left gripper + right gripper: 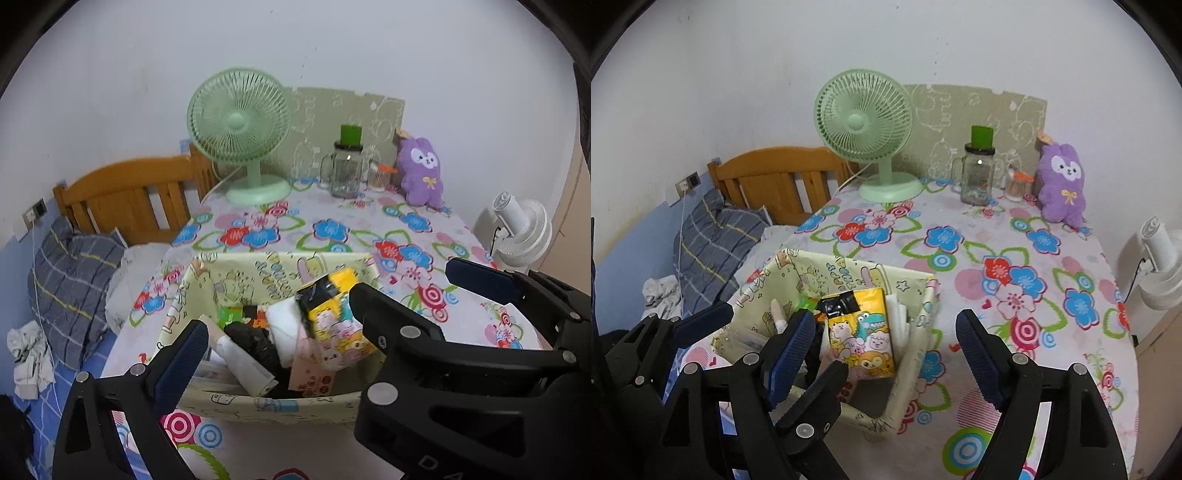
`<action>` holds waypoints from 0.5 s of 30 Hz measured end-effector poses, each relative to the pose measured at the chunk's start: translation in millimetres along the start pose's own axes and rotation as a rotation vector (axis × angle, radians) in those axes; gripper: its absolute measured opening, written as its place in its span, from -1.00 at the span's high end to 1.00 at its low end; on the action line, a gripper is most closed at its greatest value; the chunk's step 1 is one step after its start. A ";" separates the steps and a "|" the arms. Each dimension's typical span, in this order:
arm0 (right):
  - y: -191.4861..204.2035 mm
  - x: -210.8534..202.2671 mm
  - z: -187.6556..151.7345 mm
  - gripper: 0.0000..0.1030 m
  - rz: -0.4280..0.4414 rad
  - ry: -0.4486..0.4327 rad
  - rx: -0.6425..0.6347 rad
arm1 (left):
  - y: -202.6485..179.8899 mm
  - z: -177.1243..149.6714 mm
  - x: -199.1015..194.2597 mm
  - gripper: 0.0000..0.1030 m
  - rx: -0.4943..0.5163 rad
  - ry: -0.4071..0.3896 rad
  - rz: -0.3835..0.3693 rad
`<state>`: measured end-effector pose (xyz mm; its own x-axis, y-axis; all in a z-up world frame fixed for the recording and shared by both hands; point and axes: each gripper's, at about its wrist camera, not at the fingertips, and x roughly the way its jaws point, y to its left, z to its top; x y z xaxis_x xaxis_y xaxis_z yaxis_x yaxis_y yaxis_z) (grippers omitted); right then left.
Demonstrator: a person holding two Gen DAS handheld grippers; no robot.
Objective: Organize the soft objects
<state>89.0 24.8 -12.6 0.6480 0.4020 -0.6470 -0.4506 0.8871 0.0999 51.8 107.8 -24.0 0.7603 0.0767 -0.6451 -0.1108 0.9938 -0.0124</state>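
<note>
Two black clamp grippers are held with jaws apart over a cream cartoon-print fabric bin (916,325) at lower centre: left gripper (280,314), right gripper (886,343). A yellow cartoon tissue pack (860,332) stands inside; a purple plush toy (1063,184) at upper right is probably best squeezed gently at mid-body.

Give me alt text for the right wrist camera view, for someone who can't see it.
The open right tongs hover empty above a cream cartoon-print fabric bin holding a yellow cartoon tissue pack, on a floral tablecloth. Behind stand a green fan, a glass jar and a purple plush.
</note>
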 end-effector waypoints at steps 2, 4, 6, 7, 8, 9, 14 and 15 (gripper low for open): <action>-3.5 -8.5 -0.9 -0.58 -0.005 -0.013 0.004 | -4.9 0.9 -4.8 -0.95 0.004 -0.011 -0.002; -7.4 -15.8 -2.3 -0.58 -0.009 -0.024 0.011 | -10.6 2.2 -9.9 -0.95 0.008 -0.019 -0.008; -11.8 -23.1 -3.7 -0.58 -0.015 -0.035 0.019 | -15.5 2.6 -14.1 -0.96 0.012 -0.026 -0.014; -14.3 -27.6 -4.8 -0.58 -0.020 -0.041 0.024 | -19.4 2.9 -17.2 -0.96 0.015 -0.031 -0.017; -16.9 -32.5 -6.0 -0.58 -0.025 -0.049 0.029 | -22.1 2.9 -19.6 -0.96 0.018 -0.035 -0.020; -18.6 -36.2 -6.8 -0.59 -0.028 -0.055 0.033 | -24.4 2.9 -22.2 -0.96 0.021 -0.040 -0.024; -30.6 -59.2 -12.4 -0.70 -0.062 -0.094 0.059 | -40.8 2.8 -36.1 -0.97 0.036 -0.069 -0.037; -33.7 -63.9 -13.8 -0.71 -0.066 -0.102 0.063 | -44.1 3.0 -38.7 -0.97 0.040 -0.075 -0.038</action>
<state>54.3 -33.9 15.0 0.7358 0.3601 -0.5735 -0.3670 0.9238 0.1091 29.2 61.2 3.8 0.8094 0.0435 -0.5856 -0.0566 0.9984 -0.0041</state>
